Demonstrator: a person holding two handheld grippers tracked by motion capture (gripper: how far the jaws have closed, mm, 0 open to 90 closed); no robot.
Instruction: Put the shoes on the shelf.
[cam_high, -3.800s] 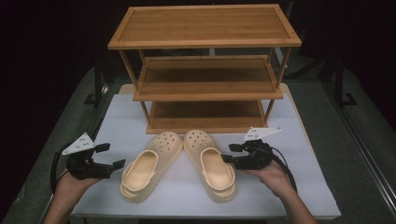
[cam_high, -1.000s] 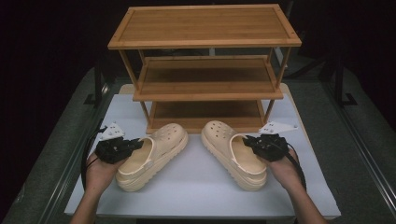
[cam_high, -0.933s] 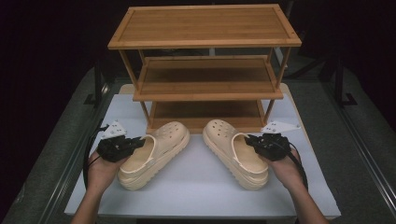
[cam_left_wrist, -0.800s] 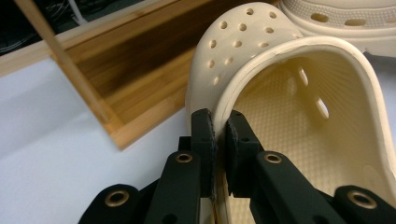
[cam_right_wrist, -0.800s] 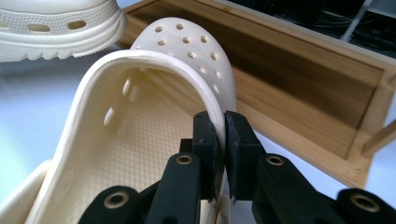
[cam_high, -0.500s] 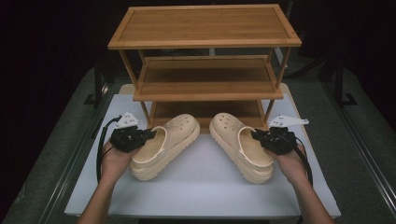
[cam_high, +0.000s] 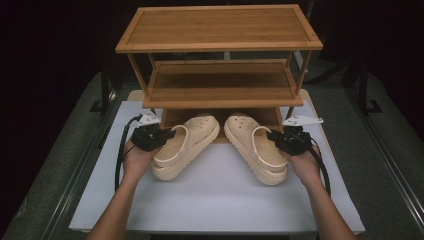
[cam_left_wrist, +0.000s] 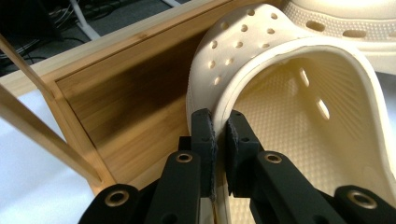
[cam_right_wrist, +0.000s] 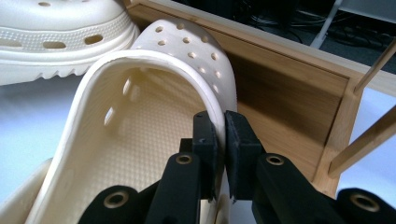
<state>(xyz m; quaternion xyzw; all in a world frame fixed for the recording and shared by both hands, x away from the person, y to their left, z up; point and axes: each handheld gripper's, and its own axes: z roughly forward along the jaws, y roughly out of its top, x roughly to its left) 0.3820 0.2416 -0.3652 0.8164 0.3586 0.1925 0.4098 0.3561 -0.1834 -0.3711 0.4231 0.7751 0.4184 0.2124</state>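
Matt cream foam clogs (cam_left_wrist: 299, 107) with a finely pebbled footbed sit before each matt black plastic tool (cam_left_wrist: 220, 140), beyond them a smooth, satin-finished bamboo-wood shelf (cam_high: 220, 30).

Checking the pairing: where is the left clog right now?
In the high view, left clog lies left of right clog, toe at the rack bottom shelf, left tongs clamping its rim.

Both grippers matte black: left gripper (cam_high: 150, 137), right gripper (cam_high: 289, 140). Each has a grey three-cornered plate on top, a black cable trailing back, brass-ringed screw holes on the jaw arms, ribbed pads. Forearms bare, no sleeves.
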